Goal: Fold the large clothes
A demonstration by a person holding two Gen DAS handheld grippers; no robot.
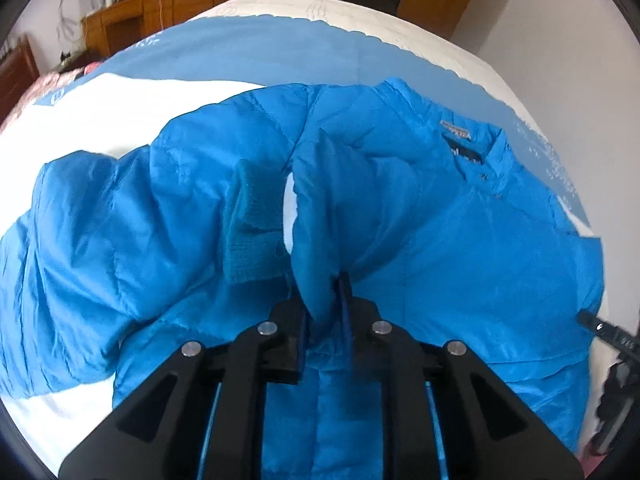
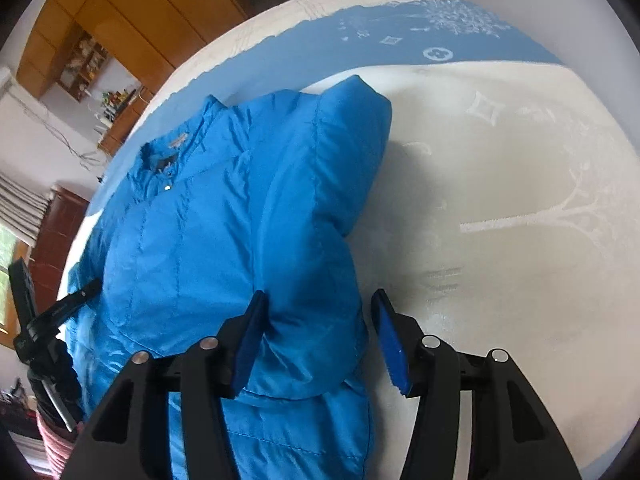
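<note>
Garment: one blue puffer jacket (image 1: 400,208) lies front-up on the bed (image 2: 500,184), its collar and label away from me toward 1 o'clock in my left wrist view.
My left gripper (image 1: 326,300): pressed together on a bunched ridge of jacket fabric right at the fingertips; the cloth rises out of the pinch toward 12 o'clock.
My right gripper (image 2: 316,328): spread wide, blue pads apart, straddling the puffy folded mass at the jacket's right edge; I cannot tell whether either pad presses the fabric.
Done so far, as I judge it: the right sleeve (image 2: 320,184) is doubled over onto the body, forming a thick hump from 12 o'clock down to my fingers. The fold has started but is loose.
Left to do, as I judge it: the left sleeve (image 1: 80,240) sprawls out toward 9 o'clock, its ribbed cuff (image 1: 250,224) lying near the centre; it needs bringing across, then the body needs halving and flattening.
Count, jackets: one.
Count, sleeves seen: two, one folded in, one out.
Count, cuffs seen: one.
Count, grippers: two, both mine.
Other: a dark tripod (image 2: 44,320) stands off the bed's edge at 8 o'clock in my right wrist view.
Progress: roughly early to middle.
</note>
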